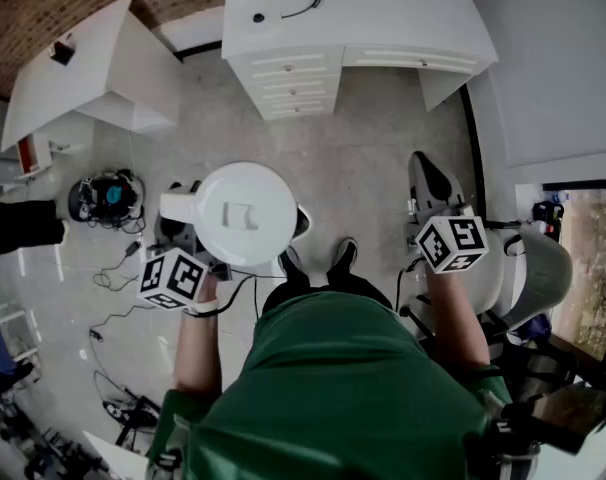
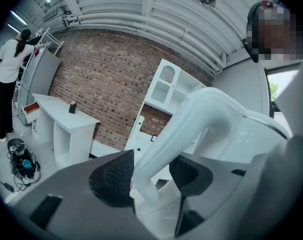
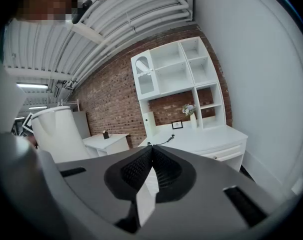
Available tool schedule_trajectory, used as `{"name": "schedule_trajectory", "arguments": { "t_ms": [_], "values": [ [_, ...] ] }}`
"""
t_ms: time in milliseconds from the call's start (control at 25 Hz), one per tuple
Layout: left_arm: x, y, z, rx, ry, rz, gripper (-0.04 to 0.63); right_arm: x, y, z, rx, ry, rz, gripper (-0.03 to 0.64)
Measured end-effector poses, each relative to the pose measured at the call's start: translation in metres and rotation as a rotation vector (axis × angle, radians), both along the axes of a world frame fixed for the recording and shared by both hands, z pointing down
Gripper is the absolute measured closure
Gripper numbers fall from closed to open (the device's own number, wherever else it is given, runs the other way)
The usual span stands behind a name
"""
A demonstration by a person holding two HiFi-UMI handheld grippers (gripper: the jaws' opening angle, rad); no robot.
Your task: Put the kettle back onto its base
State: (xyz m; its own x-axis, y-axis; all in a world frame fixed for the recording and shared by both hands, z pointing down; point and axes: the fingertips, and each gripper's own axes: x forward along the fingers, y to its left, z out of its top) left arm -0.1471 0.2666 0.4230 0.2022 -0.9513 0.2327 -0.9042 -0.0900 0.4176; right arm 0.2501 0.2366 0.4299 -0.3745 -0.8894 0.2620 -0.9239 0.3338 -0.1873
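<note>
The white desk [image 1: 383,28] with its drawers stands ahead of you, well apart from where you are on the floor. The kettle [image 1: 248,213] is not on it. It hangs in the air in front of your left side, upright, with its lid facing up at you.

Your left gripper [image 2: 151,171] has its jaws clamped on the kettle's handle [image 2: 191,124], one pad on each side of the lower stretch of the loop. Your right gripper [image 3: 151,159] is off to the side with its jaws pressed together on nothing.

Expect a stiff, smooth plastic body. If there is water inside, it will probably be heavy and pull away from the handle, so the kettle will want to swing or tip. The handle is the right place to hold it, and a firm, level grip should stop it sliding.

A small dark object [image 1: 258,16] sits on the desk. It is too small to tell whether that is the base.
</note>
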Motion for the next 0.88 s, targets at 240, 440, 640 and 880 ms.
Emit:
{"name": "schedule_trajectory", "arguments": {
  "t_ms": [240,440,640,880],
  "values": [
    [-0.059,0.013,0.018,-0.019,-0.044,-0.093,0.371,-0.04,0.002,-0.016,0.074,0.022,-0.058,0.595],
    [-0.077,0.024,0.02,-0.009,-0.032,-0.128,0.371,-0.048,0.009,-0.027,0.103,0.025,-0.062,0.595],
    [-0.096,0.032,0.016,-0.007,0.02,-0.14,0.37,-0.057,0.02,-0.041,0.14,-0.036,-0.032,0.594],
    [-0.127,0.041,0.009,0.011,0.071,-0.133,0.37,-0.082,0.031,-0.055,0.153,-0.03,-0.002,0.594]
  ]
}}
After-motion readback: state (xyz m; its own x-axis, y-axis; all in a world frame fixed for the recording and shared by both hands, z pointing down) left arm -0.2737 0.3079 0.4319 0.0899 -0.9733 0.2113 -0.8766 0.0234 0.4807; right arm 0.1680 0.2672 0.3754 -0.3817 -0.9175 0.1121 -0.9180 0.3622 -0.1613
